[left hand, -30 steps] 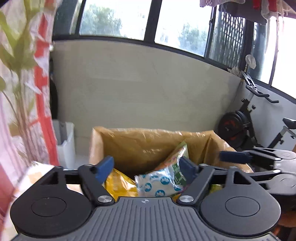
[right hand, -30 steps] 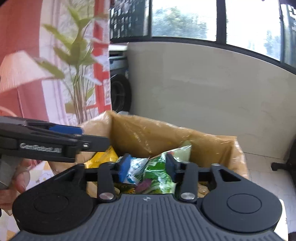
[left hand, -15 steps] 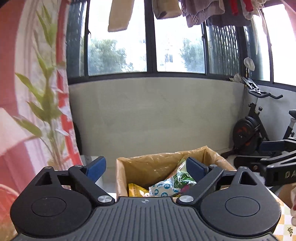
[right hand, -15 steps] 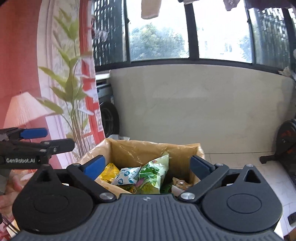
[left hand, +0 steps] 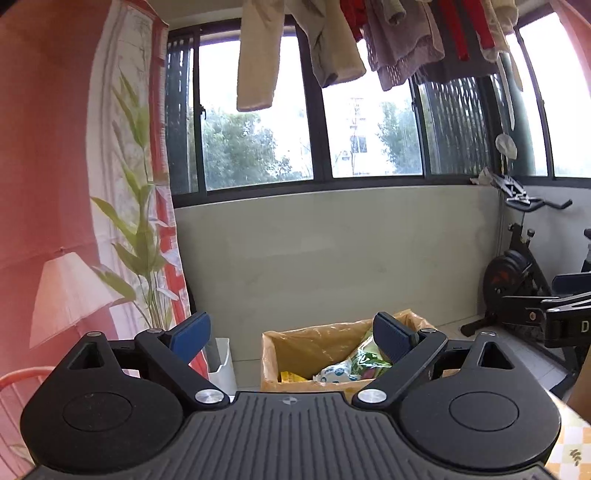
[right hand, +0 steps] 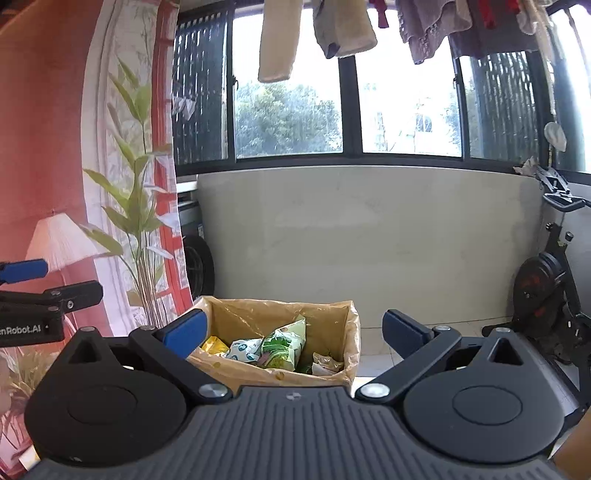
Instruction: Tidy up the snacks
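The snack packets (right hand: pixel 266 349) lie heaped inside a cardboard box (right hand: pixel 347 332) lined with a yellowish plastic bag: a yellow packet (right hand: pixel 215 345) at one side, a white one with blue dots (right hand: pixel 244 349) beside it, a green one (right hand: pixel 286 343) standing tallest, and some crumpled wrappers (right hand: pixel 325 363) at the far side. The box sits ahead of and below both claws, well apart from the fingertips.

From the right claw (right hand: pixel 293 332) the box shows in the gap between the two blue pads, nearer its left pad (right hand: pixel 184 332), which overlaps the box's near corner in view. Nothing is between the pads; they have just been opening and now stand spread wide.

From the left claw (left hand: pixel 291 336) the same box (left hand: pixel 273 354) lies ahead and off towards its right pad (left hand: pixel 393 334), which hides part of the green packet (left hand: pixel 365 360). This claw too has just been opening, stands wide and holds nothing.

Each claw shows at the edge of the other's view, beside it.

Beyond the box runs a pale low wall (right hand: pixel 369 229) under dark-framed windows (right hand: pixel 295 92), with laundry (right hand: pixel 314 33) hanging above. An exercise bike (right hand: pixel 550 288) stands off to the right, and a red curtain printed with green leaves (right hand: pixel 129 184) hangs to the left.
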{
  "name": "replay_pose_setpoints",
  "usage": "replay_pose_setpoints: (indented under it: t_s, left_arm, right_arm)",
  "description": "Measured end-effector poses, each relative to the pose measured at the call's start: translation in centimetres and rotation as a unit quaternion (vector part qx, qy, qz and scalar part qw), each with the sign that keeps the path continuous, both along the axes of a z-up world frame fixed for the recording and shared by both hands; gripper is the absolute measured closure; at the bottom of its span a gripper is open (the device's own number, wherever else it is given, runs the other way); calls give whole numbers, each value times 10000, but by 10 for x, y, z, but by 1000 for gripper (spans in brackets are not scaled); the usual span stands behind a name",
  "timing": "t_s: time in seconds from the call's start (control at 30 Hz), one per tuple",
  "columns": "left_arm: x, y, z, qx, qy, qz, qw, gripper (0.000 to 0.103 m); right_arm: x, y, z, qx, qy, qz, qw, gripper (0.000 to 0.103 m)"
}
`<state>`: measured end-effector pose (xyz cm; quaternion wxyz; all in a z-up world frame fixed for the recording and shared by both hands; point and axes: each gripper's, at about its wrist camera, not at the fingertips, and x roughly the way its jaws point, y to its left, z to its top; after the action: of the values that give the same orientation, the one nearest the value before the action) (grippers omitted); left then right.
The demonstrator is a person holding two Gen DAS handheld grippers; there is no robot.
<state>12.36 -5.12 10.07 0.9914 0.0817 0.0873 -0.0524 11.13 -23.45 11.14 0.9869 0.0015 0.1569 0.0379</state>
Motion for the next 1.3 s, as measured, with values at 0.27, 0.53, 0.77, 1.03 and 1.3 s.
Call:
replay_pose_setpoints:
  t_s: [0.27,0.53,0.77,1.03,1.3]
  left_arm:
    - [-27,5,2,-121,11,86,9999,7]
    - [-36,11,-4,-157,43,120,9998,7]
    - [-37,9,-5,-122,44,140,9998,7]
    - [-38,12,-7,-166,67,171,9997,7]
    - [-40,15,-6,-248,76,243,9994,7]
  right_arm:
    - [-27,4,1,101,-27,-17,9999,0]
    - [-38,1,0,240,-9,-57,9997,0]
    - [-40,0,-4,271,63,-34,9996,0]
    - [-40,0,-4,268,89,-69,9996,0]
    - [-39,2,-4,238,91,-52,9997,0]
